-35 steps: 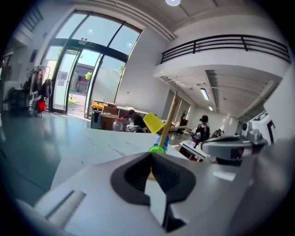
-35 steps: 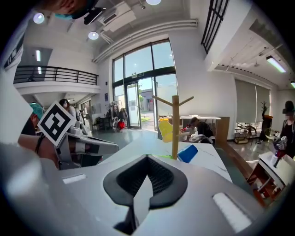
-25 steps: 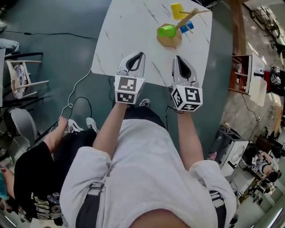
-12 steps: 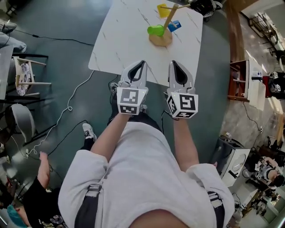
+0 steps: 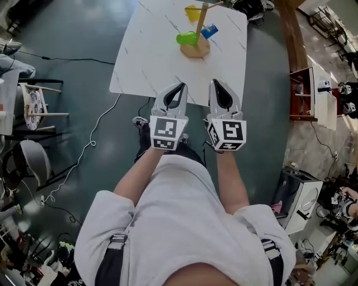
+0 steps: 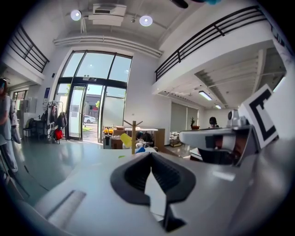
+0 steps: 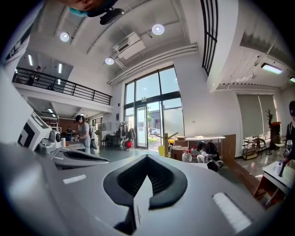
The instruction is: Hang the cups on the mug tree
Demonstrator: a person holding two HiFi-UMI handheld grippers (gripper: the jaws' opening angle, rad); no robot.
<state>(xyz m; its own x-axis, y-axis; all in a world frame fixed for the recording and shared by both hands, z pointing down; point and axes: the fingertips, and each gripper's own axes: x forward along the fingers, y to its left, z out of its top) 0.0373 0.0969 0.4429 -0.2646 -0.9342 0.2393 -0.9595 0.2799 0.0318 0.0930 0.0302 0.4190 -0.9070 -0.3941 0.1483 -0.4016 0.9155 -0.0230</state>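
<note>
A wooden mug tree (image 5: pixel 197 42) stands at the far end of a white marble table (image 5: pixel 151 56). A green cup (image 5: pixel 186 38), a yellow cup (image 5: pixel 193 12) and a blue cup (image 5: pixel 210 31) sit close against its pole, apparently on its branches. My left gripper (image 5: pixel 178 87) and right gripper (image 5: pixel 217 85) hang side by side over the table's near edge, well short of the tree. Both are shut with nothing between the jaws. In the left gripper view the tree (image 6: pixel 133 136) is small and far off, with the yellow cup (image 6: pixel 126 139) beside it.
A chair (image 5: pixel 33 103) stands on the dark floor at the left, and a white cable (image 5: pixel 84 151) runs from the table. A wooden shelf unit (image 5: pixel 305 95) and a white machine (image 5: pixel 299 195) are at the right. People stand far off in both gripper views.
The table and mug tree have slid further away towards the top of the head view. Both grippers stayed shut and level. The person in black at the lower left has gone from view.
</note>
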